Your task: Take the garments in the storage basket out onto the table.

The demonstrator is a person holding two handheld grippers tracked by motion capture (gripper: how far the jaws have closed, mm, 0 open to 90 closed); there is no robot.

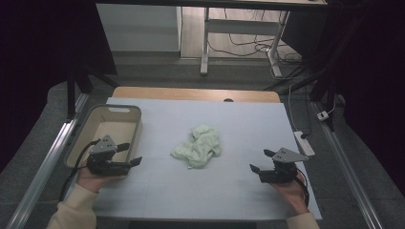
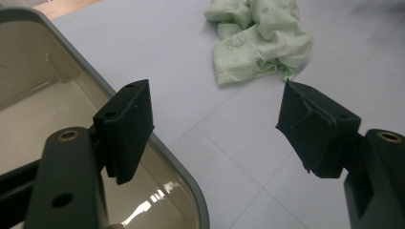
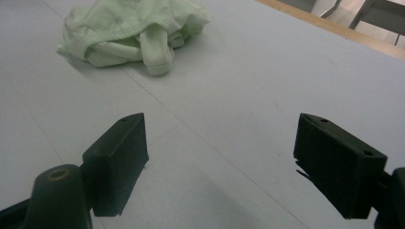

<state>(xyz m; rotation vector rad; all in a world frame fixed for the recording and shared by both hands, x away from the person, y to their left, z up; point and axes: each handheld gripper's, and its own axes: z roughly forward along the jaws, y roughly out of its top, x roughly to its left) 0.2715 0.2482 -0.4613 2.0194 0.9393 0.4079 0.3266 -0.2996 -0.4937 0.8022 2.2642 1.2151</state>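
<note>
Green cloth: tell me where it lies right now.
In the high view the crumpled green cloth lies mid-table on the pale mat, right of the beige bin, between both open claws, touching neither.

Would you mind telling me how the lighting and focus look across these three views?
High view: dim, dark surroundings, evenly lit table. Left gripper view: a bright glare patch inside the bin; the near jaws look soft, the green cloth sharper. Right gripper view: flat light, faint shadow under the cloth.

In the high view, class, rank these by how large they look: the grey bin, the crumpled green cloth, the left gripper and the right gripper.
1. Grey bin, clearly largest.
2. Green cloth.
3. Left gripper and right gripper: both open, and too alike in apparent size to rank.
</note>
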